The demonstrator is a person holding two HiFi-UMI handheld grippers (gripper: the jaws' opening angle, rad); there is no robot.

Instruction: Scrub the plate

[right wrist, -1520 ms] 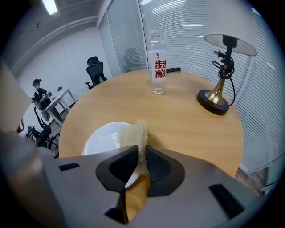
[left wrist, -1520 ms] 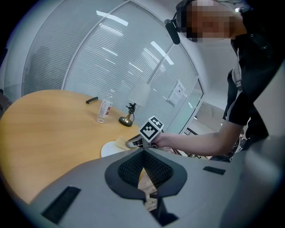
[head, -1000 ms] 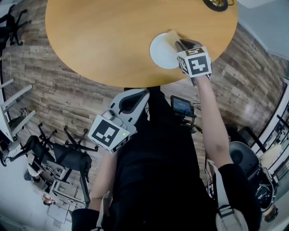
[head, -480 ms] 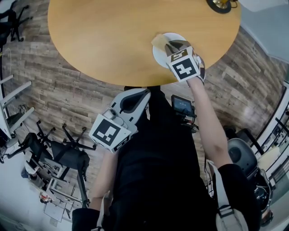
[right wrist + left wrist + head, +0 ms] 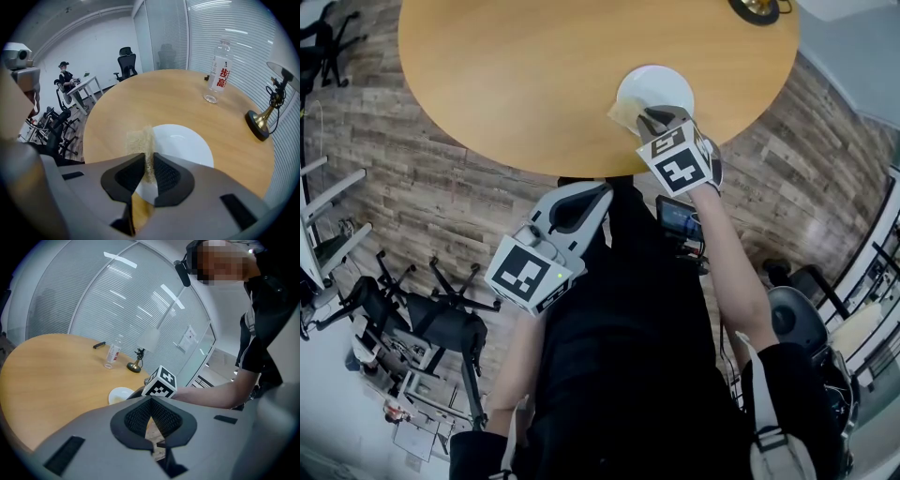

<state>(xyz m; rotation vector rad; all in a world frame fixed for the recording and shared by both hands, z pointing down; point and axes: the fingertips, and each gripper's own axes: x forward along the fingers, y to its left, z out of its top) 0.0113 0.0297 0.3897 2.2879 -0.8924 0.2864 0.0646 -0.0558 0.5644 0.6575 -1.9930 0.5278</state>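
Observation:
A white plate point(image 5: 658, 86) lies on the round wooden table point(image 5: 534, 75), close to its near edge. My right gripper point(image 5: 645, 119) is shut on a tan sponge point(image 5: 623, 112), which sits at the plate's near-left rim. In the right gripper view the sponge point(image 5: 142, 139) stands upright between the pads, over the left part of the plate point(image 5: 183, 145), with the right gripper point(image 5: 149, 159) just behind it. My left gripper point(image 5: 586, 199) is held low off the table by the person's body. Its jaws point(image 5: 151, 404) are shut on nothing. The plate point(image 5: 119, 394) shows beyond them.
A clear water bottle point(image 5: 218, 70) and a brass lamp point(image 5: 265, 117) stand on the far side of the table. Office chairs point(image 5: 441, 319) and desks crowd the wooden floor at the left. The table's near edge runs just under the right gripper.
The right gripper has drawn the sponge across the plate, from its far right side to its near-left rim, toward the person. The left gripper has stayed where it was.

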